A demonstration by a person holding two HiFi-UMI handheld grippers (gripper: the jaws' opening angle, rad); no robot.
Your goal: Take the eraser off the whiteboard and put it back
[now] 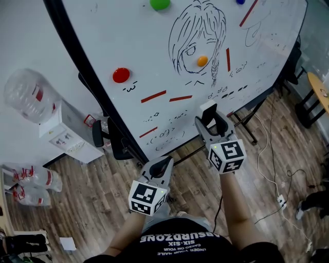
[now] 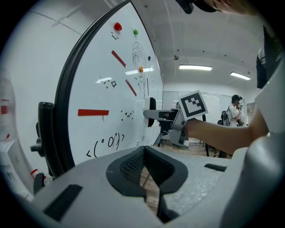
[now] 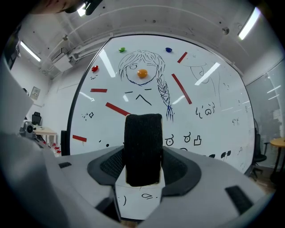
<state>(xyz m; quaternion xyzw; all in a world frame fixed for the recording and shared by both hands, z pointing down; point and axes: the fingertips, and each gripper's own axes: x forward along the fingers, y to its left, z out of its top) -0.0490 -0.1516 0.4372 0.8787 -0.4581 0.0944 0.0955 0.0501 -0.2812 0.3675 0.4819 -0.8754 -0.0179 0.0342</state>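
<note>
The eraser (image 3: 142, 149), black felt on a white body, stands upright between the jaws of my right gripper (image 3: 143, 156), which is shut on it. In the head view the right gripper (image 1: 208, 117) holds the eraser (image 1: 208, 109) up against the lower part of the whiteboard (image 1: 154, 61). From the left gripper view the eraser (image 2: 150, 111) sits at the board's surface; I cannot tell whether it touches. My left gripper (image 1: 164, 163) hangs lower and to the left, apart from the board, its jaws shut with nothing between them (image 2: 146, 169).
The whiteboard carries a drawn girl's face, red strips, a red magnet (image 1: 121, 75), an orange magnet (image 1: 202, 60) and a green magnet (image 1: 160, 4). A water dispenser (image 1: 31, 95) and an office chair (image 1: 110, 138) stand at the left. Cables (image 1: 272, 169) lie on the wooden floor.
</note>
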